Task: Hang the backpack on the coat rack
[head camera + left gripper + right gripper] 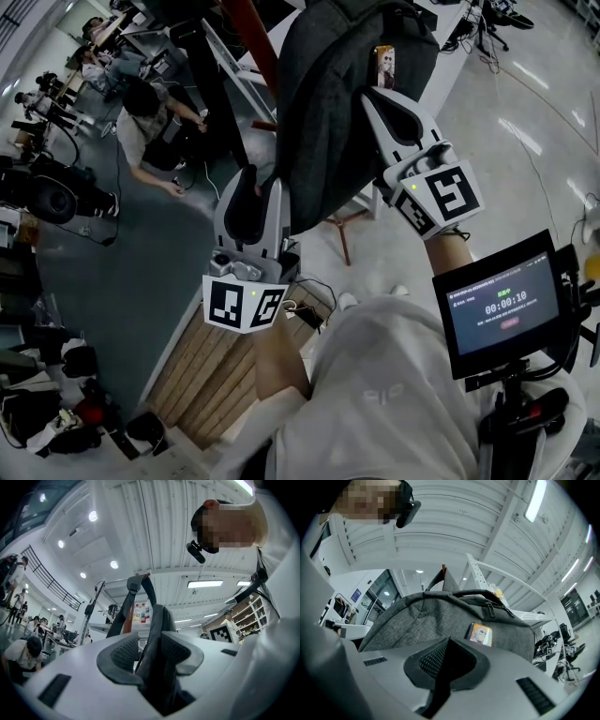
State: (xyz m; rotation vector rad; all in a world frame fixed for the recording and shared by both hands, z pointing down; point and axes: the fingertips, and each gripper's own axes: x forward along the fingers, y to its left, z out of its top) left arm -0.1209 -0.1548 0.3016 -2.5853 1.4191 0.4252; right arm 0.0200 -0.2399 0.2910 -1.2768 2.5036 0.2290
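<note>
**A:** Which way does the dark grey fabric backpack lie?

**B:** It is held up in front of the person, off the floor. In the head view its long axis runs from the top edge down to between the two grippers. The end with the black carry handle is uppermost in the right gripper view. A reddish-brown slanted pole stands just behind it.

**A:** And the left gripper?

**B:** Its jaws are partly apart and pinch a dark padded strap of the backpack. The strap runs up between the ribbed pads.

**A:** The right gripper?

**B:** Its jaws are pressed together at the tips and sit against the backpack's side, just below a small picture tag. I cannot tell whether any cloth is caught between them.
</note>
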